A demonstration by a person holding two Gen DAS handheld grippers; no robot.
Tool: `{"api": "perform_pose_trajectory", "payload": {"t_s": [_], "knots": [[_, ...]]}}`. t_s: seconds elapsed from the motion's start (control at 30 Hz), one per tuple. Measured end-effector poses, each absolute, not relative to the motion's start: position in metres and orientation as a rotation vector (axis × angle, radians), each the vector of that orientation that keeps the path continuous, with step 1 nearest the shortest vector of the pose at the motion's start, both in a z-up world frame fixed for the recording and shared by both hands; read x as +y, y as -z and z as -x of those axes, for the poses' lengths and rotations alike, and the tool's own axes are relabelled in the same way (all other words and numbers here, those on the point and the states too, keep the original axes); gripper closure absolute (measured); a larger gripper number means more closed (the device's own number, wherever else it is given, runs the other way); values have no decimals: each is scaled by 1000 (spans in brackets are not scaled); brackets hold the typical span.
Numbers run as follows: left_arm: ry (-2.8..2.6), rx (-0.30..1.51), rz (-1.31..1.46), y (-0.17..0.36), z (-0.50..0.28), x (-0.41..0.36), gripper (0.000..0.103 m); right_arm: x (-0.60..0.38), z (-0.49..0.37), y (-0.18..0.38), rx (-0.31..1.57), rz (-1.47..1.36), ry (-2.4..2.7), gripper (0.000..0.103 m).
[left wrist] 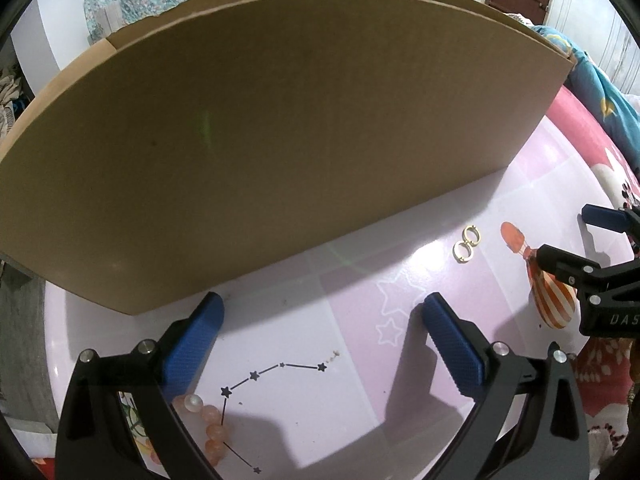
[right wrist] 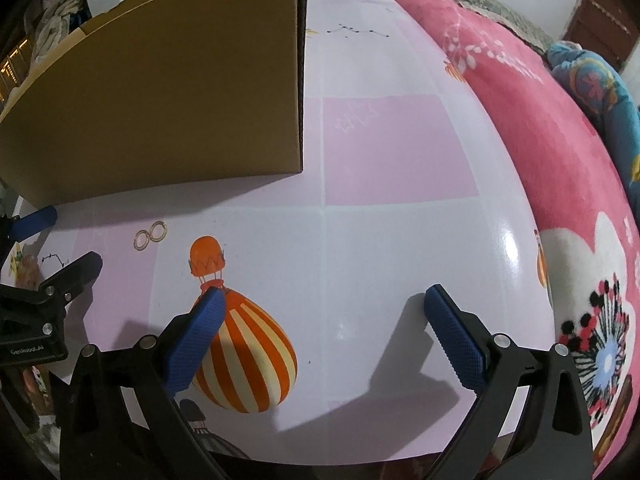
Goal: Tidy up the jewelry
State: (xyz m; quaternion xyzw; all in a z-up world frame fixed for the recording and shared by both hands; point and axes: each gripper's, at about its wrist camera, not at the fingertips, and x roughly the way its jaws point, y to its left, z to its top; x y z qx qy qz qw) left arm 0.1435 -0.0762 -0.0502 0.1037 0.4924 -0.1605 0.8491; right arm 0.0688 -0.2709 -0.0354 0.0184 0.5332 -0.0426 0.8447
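**Both tongs wide and empty, jewelry waiting on the bench**

The cardboard box (left wrist: 280,140) fills the upper half of the left wrist view and the upper left of the right wrist view. It stands on the bench (right wrist: 400,240) with its top open, probably as the container the jewelry is meant to go into; its inside cannot be seen from here.

The bench is covered in a glossy pink and lilac print of stars, constellations and a striped hot-air balloon (right wrist: 248,360). A pink blanket (right wrist: 540,140) lies along the right of the right wrist view.

The left tongs (left wrist: 322,338) stand wide with nothing between them, hovering over the constellation print low in their own view. The right tongs (right wrist: 322,338) are just as wide and empty, above the balloon print.

The bead bracelet (left wrist: 212,428), peach and white, lies at the lower left of the left wrist view, partly hidden behind the left tongs' finger, so it looks the nearest thing to take. Two small gold rings (left wrist: 467,243) lie touching each other just in front of the box, right of centre, between the two tongs.

Readable writing: "GenRobot.AI" on the left tongs' body at the left edge of the right wrist view, and "DAS", cut off, on the right tongs' body at the right edge of the left wrist view.
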Motion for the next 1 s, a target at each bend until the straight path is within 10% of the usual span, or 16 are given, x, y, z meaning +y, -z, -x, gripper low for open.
{"api": "perform_pose_trajectory", "payload": {"t_s": [1.0], "knots": [[399,1013,-246,49,-139,-65,5,-271,-62,37,1082,-39,70,8]]}}
